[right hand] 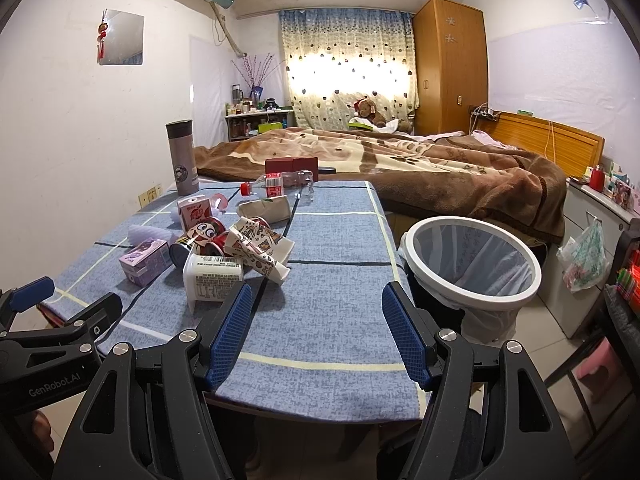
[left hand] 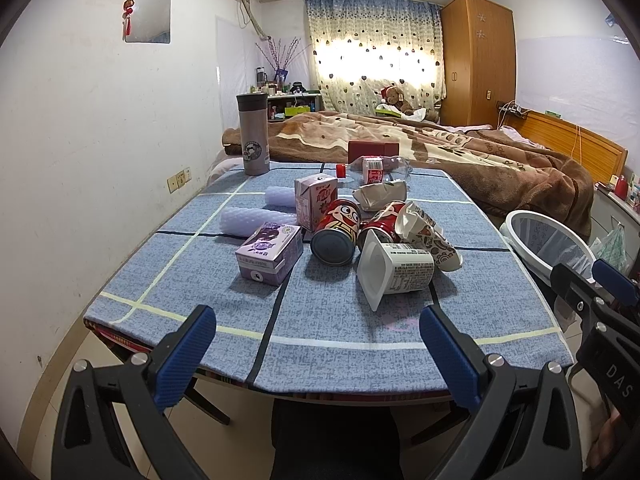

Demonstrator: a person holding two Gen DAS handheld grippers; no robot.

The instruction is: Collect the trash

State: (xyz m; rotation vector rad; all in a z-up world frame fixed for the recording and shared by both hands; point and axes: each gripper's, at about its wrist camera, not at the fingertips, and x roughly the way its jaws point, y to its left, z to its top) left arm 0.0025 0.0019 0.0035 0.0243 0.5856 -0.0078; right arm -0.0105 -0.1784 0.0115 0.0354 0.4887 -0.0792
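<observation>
Grippers, left [left hand: 316, 354] and right [right hand: 316, 330], hover wide open and empty; yogurt cup [left hand: 394, 266] ahead (nearest) suits a rim-side pinch, bin [right hand: 472, 258] right.

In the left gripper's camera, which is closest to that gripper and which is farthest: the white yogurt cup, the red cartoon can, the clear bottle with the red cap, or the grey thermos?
1. White yogurt cup: on its side, nearest the left gripper.
2. Red cartoon can: lying behind it, mid-pile.
3. Clear bottle and grey thermos: both near the table's far edge, too close to call; bottle centre, thermos standing left.
</observation>
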